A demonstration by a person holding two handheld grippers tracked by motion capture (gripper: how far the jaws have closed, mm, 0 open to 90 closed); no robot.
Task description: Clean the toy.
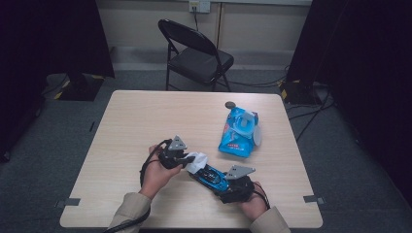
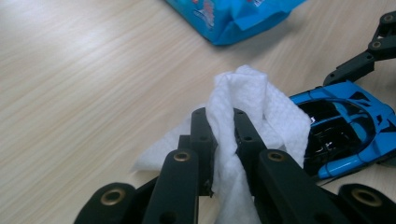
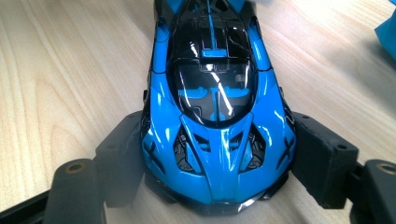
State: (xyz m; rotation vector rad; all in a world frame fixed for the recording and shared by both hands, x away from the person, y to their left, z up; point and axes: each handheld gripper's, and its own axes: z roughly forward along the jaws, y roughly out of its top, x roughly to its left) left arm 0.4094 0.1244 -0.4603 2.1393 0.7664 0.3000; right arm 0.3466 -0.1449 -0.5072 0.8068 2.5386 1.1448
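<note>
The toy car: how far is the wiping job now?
Done: a white wipe is out of the blue pack. In hand: the right gripper clamps the toy car, and the left gripper pinches the wipe beside it. Left: wiping the car, judging by this.

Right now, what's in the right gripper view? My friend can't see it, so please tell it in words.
A shiny blue and black toy car sits on a light wooden table, its end squeezed between the right gripper's two black jaws. A bit of blue packet peeks in at the right edge.
</note>
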